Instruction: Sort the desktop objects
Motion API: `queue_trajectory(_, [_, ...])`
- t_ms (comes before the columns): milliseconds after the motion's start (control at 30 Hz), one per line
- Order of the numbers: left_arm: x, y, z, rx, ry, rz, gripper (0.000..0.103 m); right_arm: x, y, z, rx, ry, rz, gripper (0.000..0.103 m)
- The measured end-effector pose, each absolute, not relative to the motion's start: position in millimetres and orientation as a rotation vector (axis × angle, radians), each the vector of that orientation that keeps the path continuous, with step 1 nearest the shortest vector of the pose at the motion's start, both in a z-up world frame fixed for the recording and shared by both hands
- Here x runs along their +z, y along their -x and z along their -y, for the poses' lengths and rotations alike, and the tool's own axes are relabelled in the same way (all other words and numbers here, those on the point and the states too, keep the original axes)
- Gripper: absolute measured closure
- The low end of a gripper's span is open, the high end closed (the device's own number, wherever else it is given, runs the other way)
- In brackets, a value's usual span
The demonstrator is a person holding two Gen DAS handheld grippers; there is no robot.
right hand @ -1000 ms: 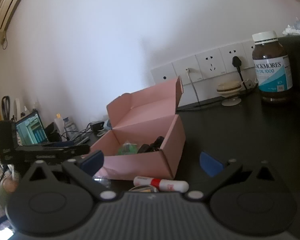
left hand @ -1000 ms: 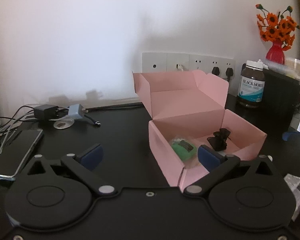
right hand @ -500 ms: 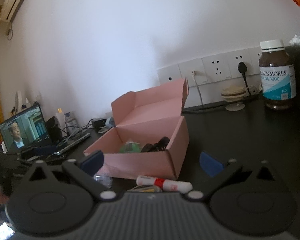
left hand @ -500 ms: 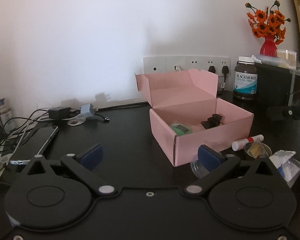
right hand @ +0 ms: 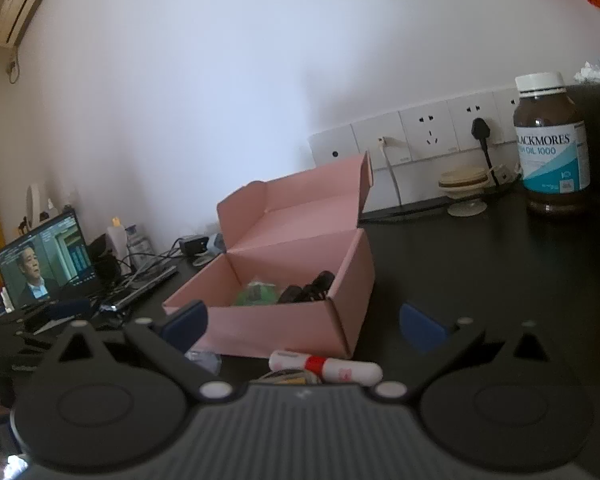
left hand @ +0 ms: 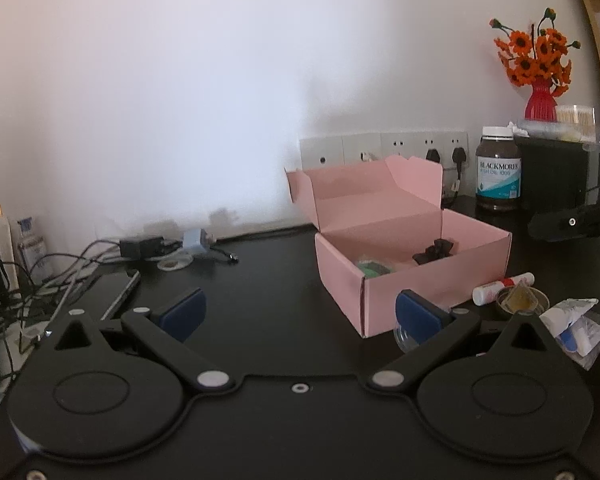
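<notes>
— Meanwhile, where did the two tools stand over the black desk?

— Both hung spread and empty. The left gripper held nothing between its blue pads, and the pink box, lid up, sat ahead of it and to its right. The right gripper was likewise released, the same pink box straight ahead between its fingers.

— And the things to be sorted?

— A green item and a black clip-like piece lay inside the box. A white tube with a red band lay on the desk just in front of the box, close under the right tool. From the left tool, that tube lay right of the box, beside a small round dish and a crumpled white packet.

— Anything behind?

— A brown supplement bottle stood by the wall sockets, beyond the right finger.
</notes>
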State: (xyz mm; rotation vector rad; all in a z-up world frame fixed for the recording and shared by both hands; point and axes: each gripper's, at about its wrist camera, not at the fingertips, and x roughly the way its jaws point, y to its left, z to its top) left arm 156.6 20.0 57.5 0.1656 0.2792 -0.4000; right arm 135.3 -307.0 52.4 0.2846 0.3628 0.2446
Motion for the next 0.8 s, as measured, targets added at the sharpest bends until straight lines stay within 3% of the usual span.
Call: queue_trajectory(800, [55.8, -174.5, -34.2, -0.414, -0.062, -0.361, 0.0, 52.5, -140.3, 287.1, 0.204, -0.144, -0.413, 0.001])
